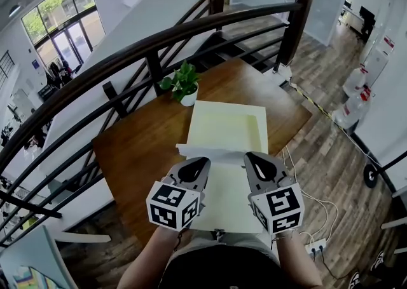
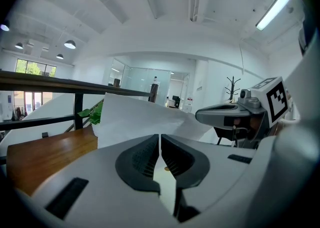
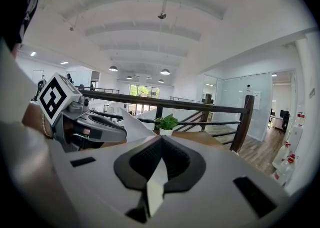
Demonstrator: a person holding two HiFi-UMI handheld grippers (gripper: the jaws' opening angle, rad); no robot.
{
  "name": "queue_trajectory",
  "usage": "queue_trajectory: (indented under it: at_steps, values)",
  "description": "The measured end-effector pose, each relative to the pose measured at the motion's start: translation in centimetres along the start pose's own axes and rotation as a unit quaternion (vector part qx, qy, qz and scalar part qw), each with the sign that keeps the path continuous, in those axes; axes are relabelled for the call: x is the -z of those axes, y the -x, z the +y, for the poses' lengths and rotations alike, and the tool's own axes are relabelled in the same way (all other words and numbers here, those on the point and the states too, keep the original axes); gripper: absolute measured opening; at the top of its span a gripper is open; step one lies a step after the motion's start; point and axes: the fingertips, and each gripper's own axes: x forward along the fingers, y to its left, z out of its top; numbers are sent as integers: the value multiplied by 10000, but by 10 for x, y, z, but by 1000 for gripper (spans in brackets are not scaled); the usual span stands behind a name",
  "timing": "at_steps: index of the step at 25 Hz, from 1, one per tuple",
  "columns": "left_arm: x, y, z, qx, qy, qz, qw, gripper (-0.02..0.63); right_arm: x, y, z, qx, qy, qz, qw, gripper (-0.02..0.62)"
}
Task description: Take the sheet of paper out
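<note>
With jaws closed tight, my left gripper and right gripper each pinch the sheet of paper over the near side of the desk. Its far edge runs left to right and curls upward.
</note>
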Motion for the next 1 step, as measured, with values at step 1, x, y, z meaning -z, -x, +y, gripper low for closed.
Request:
queue_trajectory:
  at_steps: [1]
  values:
    - [0,0,-1,5,-2,6,10000,26,-1,0,1,-15,12,0,10000,25]
